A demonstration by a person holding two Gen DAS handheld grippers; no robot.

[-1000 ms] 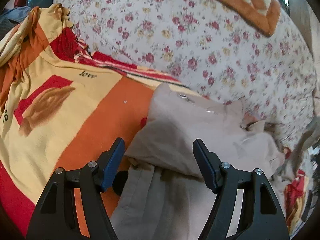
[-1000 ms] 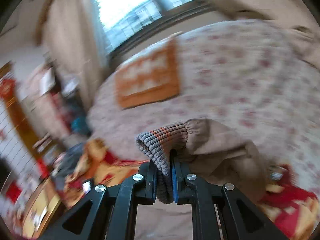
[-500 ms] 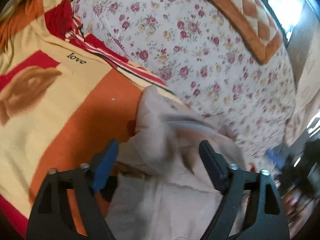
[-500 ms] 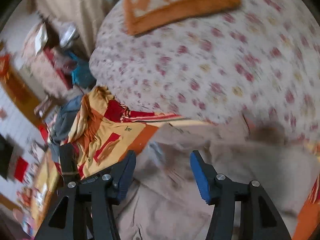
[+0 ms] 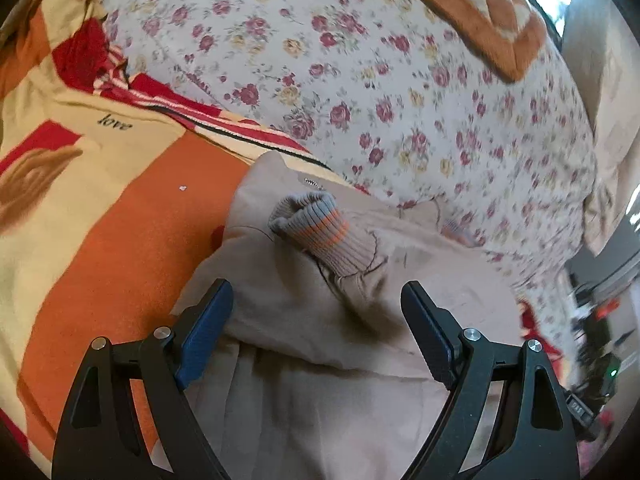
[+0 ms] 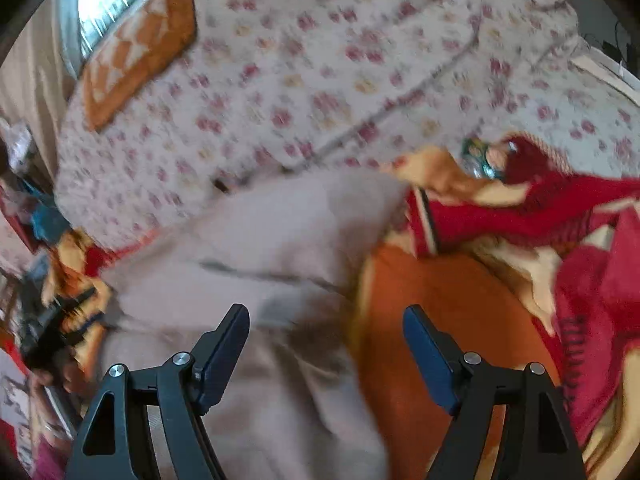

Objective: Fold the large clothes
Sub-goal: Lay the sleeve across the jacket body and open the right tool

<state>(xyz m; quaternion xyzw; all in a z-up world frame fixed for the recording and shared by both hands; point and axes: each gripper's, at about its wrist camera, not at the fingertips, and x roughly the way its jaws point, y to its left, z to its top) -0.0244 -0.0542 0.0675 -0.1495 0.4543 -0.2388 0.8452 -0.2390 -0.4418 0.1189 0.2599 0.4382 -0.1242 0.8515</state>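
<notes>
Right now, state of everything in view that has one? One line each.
Beige jacket: lying on the blanket, partly folded, held by neither claw.
Ribbed cuff: sleeve folded in, resting on top of the jacket.
Left claw: open, nothing gripped, over the jacket.
Right claw: jaws opening, nothing gripped, over the jacket's edge.
Orange blanket: spread flat under the jacket.
Floral quilt: bunched up behind the jacket.

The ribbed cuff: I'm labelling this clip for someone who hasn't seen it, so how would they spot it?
Start at the flowered bedspread, then come down to the orange and cream blanket in front of it, where a beige jacket lies. The ribbed cuff rests on top of that jacket, the only grey knit piece there, with thin orange stripes.
</notes>
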